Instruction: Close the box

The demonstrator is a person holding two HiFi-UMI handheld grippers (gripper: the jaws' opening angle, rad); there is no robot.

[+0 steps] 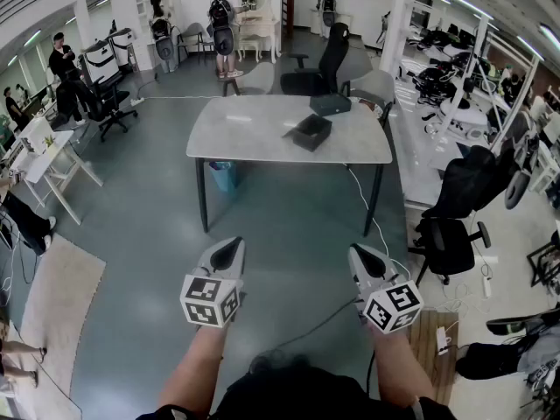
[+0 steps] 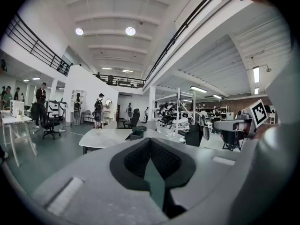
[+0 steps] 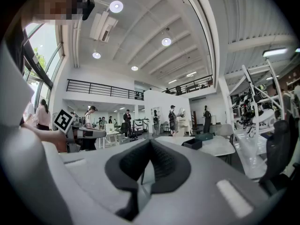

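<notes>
A dark open box [image 1: 311, 132] lies on the grey table [image 1: 245, 134], near its right end. A second dark boxy piece [image 1: 330, 104] sits just behind it at the far edge. Both show small in the left gripper view, the box [image 2: 134, 136] in front of the piece [image 2: 139, 129], and likewise in the right gripper view as box [image 3: 193, 143] and piece [image 3: 203, 136]. My left gripper [image 1: 229, 250] and right gripper [image 1: 363, 256] are held side by side over the floor, well short of the table. Both are shut, with nothing between the jaws.
Black office chairs [image 1: 319, 64] stand behind the table and another chair [image 1: 451, 226] at its right. A blue bin [image 1: 223, 175] sits under the table and a cable [image 1: 372, 213] runs along the floor. People stand at the back. A rug [image 1: 57, 300] lies at left.
</notes>
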